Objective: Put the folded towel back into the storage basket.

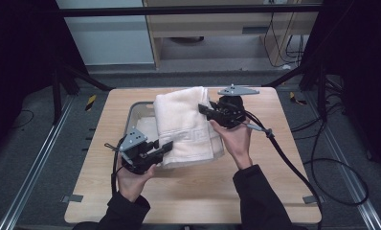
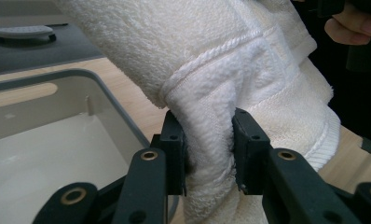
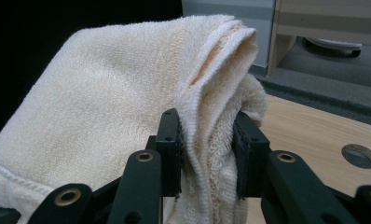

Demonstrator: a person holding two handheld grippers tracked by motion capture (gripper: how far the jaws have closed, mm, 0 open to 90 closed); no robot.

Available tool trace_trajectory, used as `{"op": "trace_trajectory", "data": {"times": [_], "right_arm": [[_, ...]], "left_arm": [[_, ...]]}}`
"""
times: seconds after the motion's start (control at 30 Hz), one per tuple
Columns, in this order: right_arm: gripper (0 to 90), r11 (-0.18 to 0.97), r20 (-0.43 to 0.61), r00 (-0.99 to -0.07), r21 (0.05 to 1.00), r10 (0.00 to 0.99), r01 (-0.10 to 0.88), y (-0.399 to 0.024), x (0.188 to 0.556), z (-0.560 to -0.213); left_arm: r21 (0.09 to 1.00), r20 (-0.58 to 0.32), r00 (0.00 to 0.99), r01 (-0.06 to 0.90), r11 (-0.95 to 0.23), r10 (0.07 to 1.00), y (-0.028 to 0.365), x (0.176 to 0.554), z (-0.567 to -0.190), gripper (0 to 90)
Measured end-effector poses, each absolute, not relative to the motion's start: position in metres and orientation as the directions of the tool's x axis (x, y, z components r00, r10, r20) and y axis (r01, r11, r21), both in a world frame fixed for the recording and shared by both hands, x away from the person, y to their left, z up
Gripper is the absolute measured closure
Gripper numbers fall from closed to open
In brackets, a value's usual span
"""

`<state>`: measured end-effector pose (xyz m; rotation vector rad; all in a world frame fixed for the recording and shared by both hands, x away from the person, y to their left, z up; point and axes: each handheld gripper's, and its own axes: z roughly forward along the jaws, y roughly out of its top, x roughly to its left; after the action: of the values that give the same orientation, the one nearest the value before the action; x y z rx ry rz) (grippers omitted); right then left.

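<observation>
Towel (image 1: pixel 186 125) above grey bin (image 2: pixel 44 140)

The high view is looking forward and down from above the person's side onto the light wooden table (image 1: pixel 188 191), taking in its whole top. The left gripper view is peering along its own black jaws, very close to the folded cream terry towel (image 2: pixel 221 60). The right gripper view is facing the same towel (image 3: pixel 104 93) equally near, from its far end.
</observation>
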<state>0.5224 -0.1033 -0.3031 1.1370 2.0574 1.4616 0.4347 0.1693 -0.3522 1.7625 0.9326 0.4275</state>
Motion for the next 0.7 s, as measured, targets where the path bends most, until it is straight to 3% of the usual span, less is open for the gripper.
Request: {"op": "trace_trajectory", "data": {"times": [0.7], "right_arm": [[68.1, 0.153, 0.141, -0.616, 0.904, 0.775, 0.398, -0.058, 0.546, -0.296]], "left_arm": [[0.912, -0.143, 0.561, 0.395, -0.112, 0.815, 0.206, 0.445, -0.344, 68.6]]}}
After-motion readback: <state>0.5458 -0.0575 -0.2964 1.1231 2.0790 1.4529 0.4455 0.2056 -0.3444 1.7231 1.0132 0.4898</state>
